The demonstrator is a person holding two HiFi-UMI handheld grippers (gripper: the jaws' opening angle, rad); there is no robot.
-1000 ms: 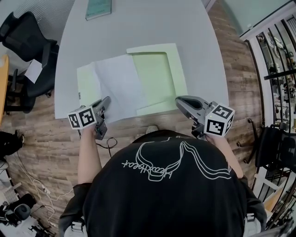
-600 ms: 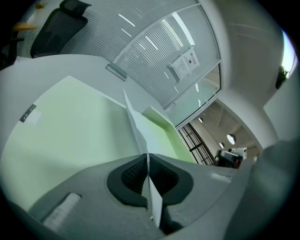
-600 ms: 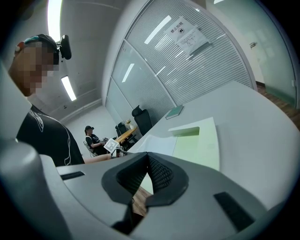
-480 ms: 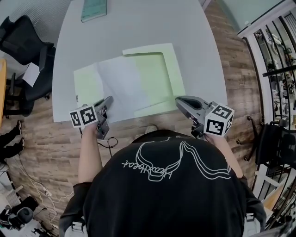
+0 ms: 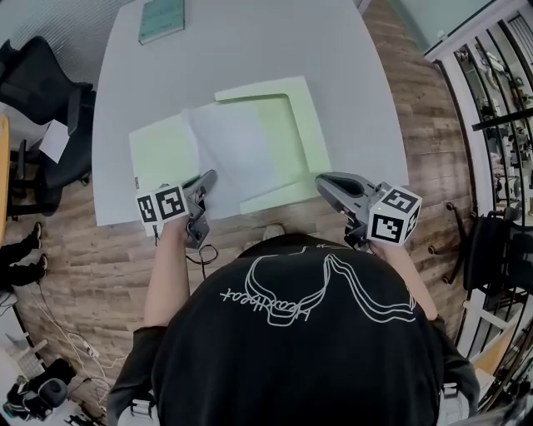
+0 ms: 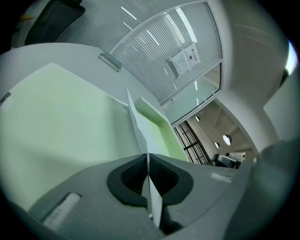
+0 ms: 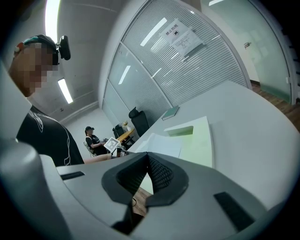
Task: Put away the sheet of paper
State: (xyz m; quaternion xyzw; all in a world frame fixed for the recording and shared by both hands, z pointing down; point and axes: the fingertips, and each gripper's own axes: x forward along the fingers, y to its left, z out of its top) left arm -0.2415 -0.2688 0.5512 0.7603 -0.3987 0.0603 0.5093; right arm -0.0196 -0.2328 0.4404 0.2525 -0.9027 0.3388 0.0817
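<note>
The thin white sheet of paper [image 5: 229,154] lies across the middle of a pale green card folder [image 5: 310,125], which is spread open on the pale grey table [image 5: 250,50]. The far part of the sheet rests on the folder and its near edge is lifted. In the left gripper view the sheet [image 6: 137,119] rises edge-on from the jaws, with the green of the folder [image 6: 65,117] beside it. The left gripper [image 5: 208,178] is clamped on that near edge, the paper pinched thin between its dark pads [image 6: 131,176]. The right gripper [image 5: 321,181] hangs at the table's near rim, just beside the folder's near right corner and apart from the paper. Its fingers are pressed together on nothing.

The step in hand looks like carrying the sheet onto the folder's right half, where a raised border suggests a pocket. The grip is a single pinch on a limp sheet, so the move should be slow and low, letting the free far part slide rather than buckle. Pulling along the sheet's own plane, without rolling the wrist, should avoid a crease at the pads. The right gripper could press on the folder's near edge to stop it sliding. Release is best left until the sheet lies square inside the folder's outline. A teal book [image 5: 161,18] at the far edge is well apart.
</note>
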